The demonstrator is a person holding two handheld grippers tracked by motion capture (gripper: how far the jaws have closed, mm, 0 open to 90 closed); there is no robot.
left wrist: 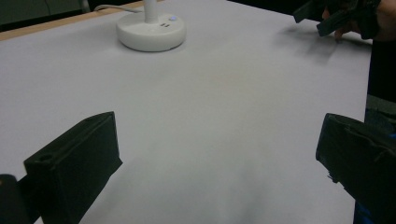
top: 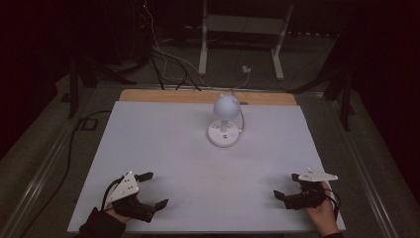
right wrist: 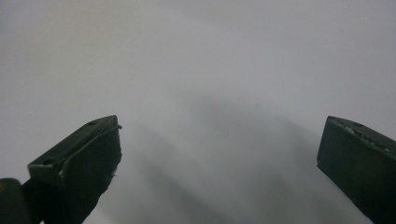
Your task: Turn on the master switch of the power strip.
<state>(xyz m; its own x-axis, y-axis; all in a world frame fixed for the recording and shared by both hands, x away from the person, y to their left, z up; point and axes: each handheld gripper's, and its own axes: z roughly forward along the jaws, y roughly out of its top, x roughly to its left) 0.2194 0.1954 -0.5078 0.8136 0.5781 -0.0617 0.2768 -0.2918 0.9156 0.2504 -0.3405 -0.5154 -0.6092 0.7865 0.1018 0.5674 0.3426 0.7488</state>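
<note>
Both claws gape near a white, round-based, globe-headed lamp [top: 224,121].

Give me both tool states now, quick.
Left tool: open, holding nothing, low over the table.
Right tool: open, holding nothing.

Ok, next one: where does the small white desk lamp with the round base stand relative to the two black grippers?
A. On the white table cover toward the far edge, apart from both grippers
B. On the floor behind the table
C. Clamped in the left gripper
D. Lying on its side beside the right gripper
A: the small white desk lamp stands upright on the white table cover near its far edge, while the left gripper and the right gripper sit open at the near edge, touching nothing.
</note>
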